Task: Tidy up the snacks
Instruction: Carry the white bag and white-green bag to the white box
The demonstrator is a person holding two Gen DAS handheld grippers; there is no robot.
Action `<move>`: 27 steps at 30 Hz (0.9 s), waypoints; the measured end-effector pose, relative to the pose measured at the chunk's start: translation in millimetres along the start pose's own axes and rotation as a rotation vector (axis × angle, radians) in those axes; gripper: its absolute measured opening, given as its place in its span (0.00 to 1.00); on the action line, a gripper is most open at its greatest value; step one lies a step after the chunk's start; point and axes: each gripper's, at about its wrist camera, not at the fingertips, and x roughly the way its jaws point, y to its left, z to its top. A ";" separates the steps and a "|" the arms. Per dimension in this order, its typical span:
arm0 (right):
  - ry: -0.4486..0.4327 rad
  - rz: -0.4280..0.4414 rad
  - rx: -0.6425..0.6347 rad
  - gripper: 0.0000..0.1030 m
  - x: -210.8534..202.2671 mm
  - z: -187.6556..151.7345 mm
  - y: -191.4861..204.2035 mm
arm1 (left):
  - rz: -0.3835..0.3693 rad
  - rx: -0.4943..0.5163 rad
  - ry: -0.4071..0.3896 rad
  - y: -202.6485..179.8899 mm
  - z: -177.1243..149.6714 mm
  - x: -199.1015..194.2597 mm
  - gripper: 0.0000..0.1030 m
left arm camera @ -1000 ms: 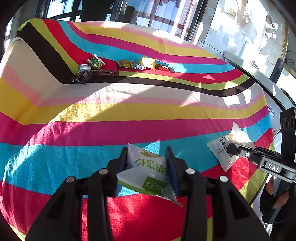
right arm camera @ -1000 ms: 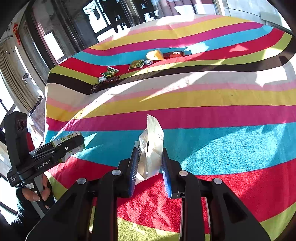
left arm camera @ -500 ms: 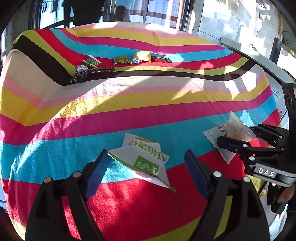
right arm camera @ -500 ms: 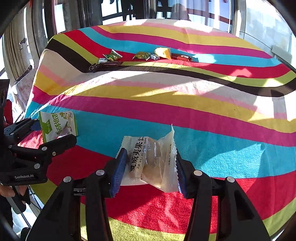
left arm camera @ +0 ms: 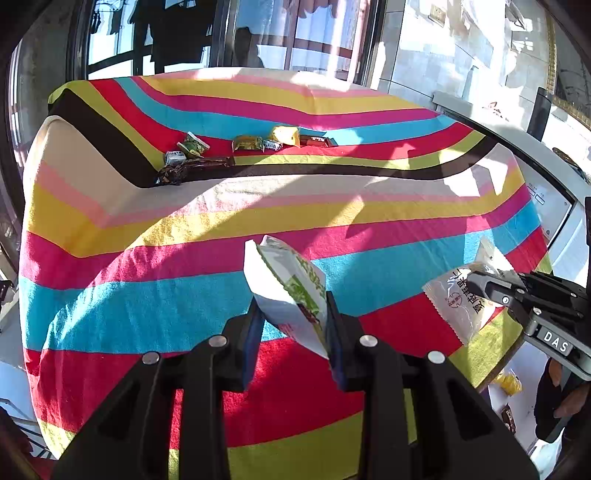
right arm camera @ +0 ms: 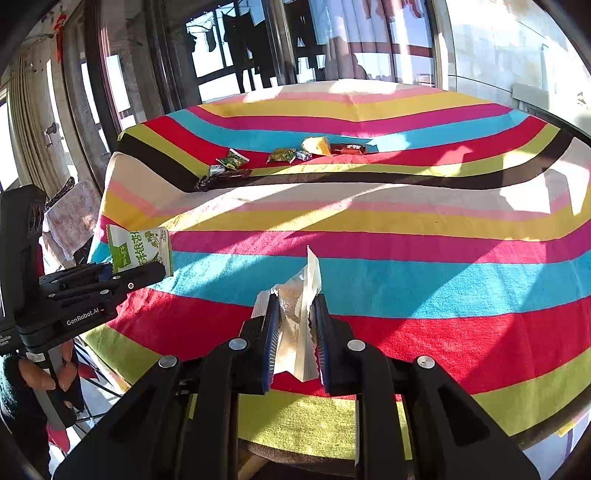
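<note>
Tablecloth (left arm camera: 332, 218) striped, sunlit | snacks (left arm camera: 247, 142) far edge | windows (right arm camera: 218, 55) behind

home, striped tablecloth (left arm camera: 258, 221), curtains (right arm camera: 22, 129), hanging laundry (right arm camera: 236, 33)

Green-white packet (left arm camera: 291, 291) upright, lifted; clear packet (right arm camera: 299, 314) likewise; more snacks (left arm camera: 251, 142) far off.

Harsh daylight, strong fisheye warp

Sun pours through the windows (right arm camera: 221, 55) behind the striped tablecloth (left arm camera: 184, 236), throwing bright patches and hard-edged shadows across it. The panes blow out to white glare, objects before them reduced to silhouettes. Both views stay sharp centrally; edges curve heavily and darken into black corners.
</note>
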 end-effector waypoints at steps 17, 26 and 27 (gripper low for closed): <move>-0.242 -0.166 0.019 0.18 -167.7 -30.3 -51.1 | -0.235 0.171 -0.109 -127.9 4.1 -61.8 0.30; -0.309 -0.285 0.132 0.18 -226.7 -72.2 -100.9 | -0.370 0.336 -0.111 -210.6 -1.2 -75.5 0.30; -0.309 -0.300 0.145 0.18 -229.2 -78.6 -105.9 | -0.383 0.361 -0.103 -221.4 -3.5 -75.0 0.30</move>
